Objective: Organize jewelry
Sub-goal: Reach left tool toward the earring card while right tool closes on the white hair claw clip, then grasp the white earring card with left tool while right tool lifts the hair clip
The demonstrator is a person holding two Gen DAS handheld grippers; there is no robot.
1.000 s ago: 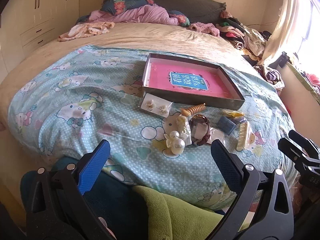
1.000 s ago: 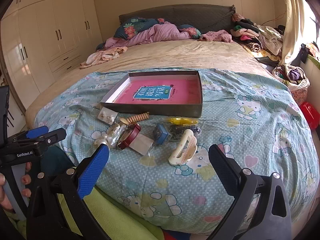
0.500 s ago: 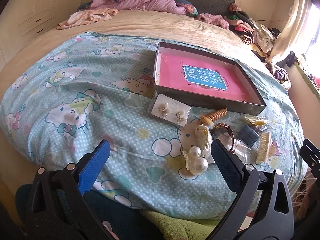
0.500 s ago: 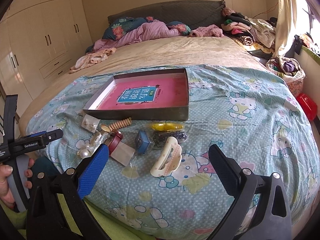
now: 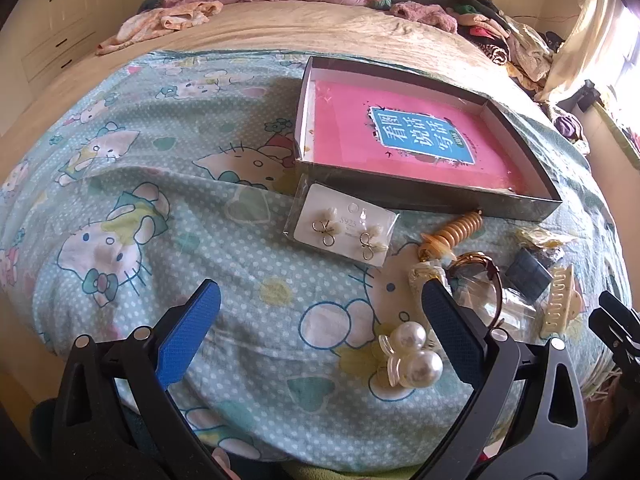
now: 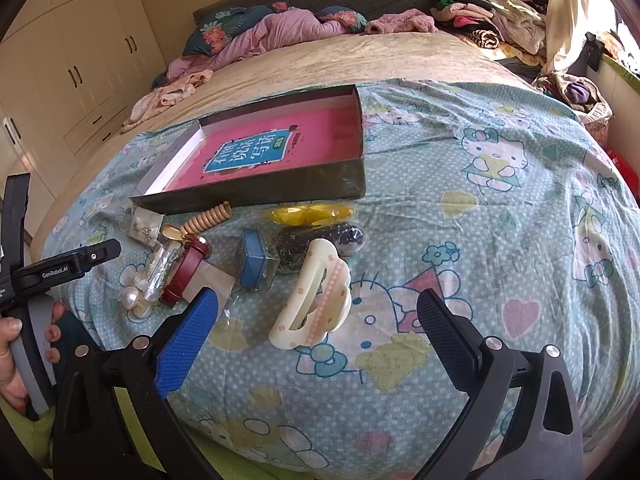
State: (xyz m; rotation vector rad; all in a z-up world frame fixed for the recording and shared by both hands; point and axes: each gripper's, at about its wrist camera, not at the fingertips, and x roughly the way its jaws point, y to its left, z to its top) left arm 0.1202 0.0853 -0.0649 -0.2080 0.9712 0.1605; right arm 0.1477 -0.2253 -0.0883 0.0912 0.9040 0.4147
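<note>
A shallow grey box with a pink book inside lies on the Hello Kitty blanket; it also shows in the right wrist view. Before it lie an earring card, a wooden spiral clip, a pearl clip, a red bangle, a blue box and a cream claw clip. My left gripper is open and empty, just in front of the pearl clip. My right gripper is open and empty, just in front of the cream claw clip.
A yellow bag and a dark beaded bag lie by the box. Crumpled bedding and clothes pile at the bed's head. White wardrobes stand left. The bed's near edge is just below both grippers.
Both grippers have moved forward and lower toward the jewelry on the blanket. The items look larger and nearer. Both stay open.
</note>
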